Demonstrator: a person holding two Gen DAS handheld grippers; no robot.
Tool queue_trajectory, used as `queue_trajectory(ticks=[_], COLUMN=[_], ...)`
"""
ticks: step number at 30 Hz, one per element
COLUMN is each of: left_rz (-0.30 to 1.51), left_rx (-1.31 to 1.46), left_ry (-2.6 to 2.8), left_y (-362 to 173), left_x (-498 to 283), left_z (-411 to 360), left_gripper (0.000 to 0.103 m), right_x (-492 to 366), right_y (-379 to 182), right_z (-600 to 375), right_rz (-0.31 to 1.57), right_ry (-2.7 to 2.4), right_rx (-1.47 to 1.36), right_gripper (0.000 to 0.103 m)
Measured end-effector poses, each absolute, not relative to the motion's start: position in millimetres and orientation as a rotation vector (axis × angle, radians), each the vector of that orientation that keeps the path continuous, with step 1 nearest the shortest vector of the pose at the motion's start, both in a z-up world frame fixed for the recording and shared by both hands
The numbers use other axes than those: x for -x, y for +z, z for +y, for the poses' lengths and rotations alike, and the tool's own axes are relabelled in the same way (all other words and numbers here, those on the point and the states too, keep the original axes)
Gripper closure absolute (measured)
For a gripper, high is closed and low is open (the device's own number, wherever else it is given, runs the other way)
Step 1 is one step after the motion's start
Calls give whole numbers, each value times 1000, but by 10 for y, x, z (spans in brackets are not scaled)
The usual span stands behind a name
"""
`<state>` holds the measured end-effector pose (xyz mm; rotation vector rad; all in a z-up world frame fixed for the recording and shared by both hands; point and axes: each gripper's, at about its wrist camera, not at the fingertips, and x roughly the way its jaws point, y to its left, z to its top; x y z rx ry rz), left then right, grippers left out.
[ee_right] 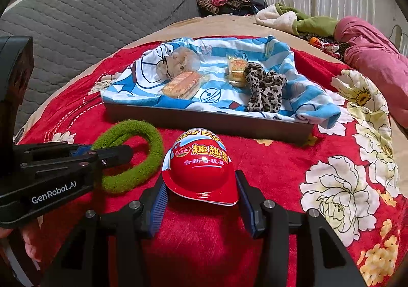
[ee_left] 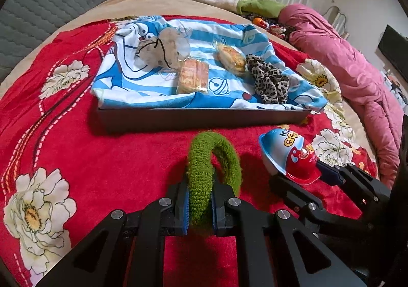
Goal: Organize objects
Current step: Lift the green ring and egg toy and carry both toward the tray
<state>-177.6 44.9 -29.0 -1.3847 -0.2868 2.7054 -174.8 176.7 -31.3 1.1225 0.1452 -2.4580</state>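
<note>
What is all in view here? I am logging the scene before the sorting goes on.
Hair tie: 1, green, held between the left fingers above the blanket.
Toy egg: 1, red and white, between the right fingers.
Tray: 1, dark, on the blanket.
Towel: 1, blue-striped, lining the tray.
Snack packs: 2, yellow-orange, in the tray.
Scrunchie: 1, leopard, in the tray.
Blanket: 1, red, floral.
Left gripper: shut.
Right gripper: shut.
</note>
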Motion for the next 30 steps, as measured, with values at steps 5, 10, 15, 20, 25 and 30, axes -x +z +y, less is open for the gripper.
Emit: queue_trajectory(ticks=[5, 10, 15, 20, 25, 30], left_rz=[-294, -277, -272, -275, -270, -253], left_rx=[1374, 1363, 1343, 1305, 1269, 1232], left_ry=[2725, 2734, 2745, 2770, 2789, 2813], left_y=[-215, -161, -89, 32, 168, 291], left_x=[1720, 1646, 1580, 1508, 1442, 1362], left_z=[422, 438, 449, 435, 435, 443], left_gripper=[91, 91, 91, 91, 91, 91], right_x=[1688, 1649, 1590, 1531, 1475, 1406], right_y=[-238, -193, -106, 26, 158, 299], right_z=[1778, 1789, 1809, 1837, 1844, 1849], right_rz=[145, 141, 136, 119, 123, 116], right_ry=[-2469, -2476, -2492, -2513, -2532, -2551], right_rx=[-1106, -1099, -1080, -1042, -1008, -964], right_gripper=[53, 53, 53, 53, 53, 53])
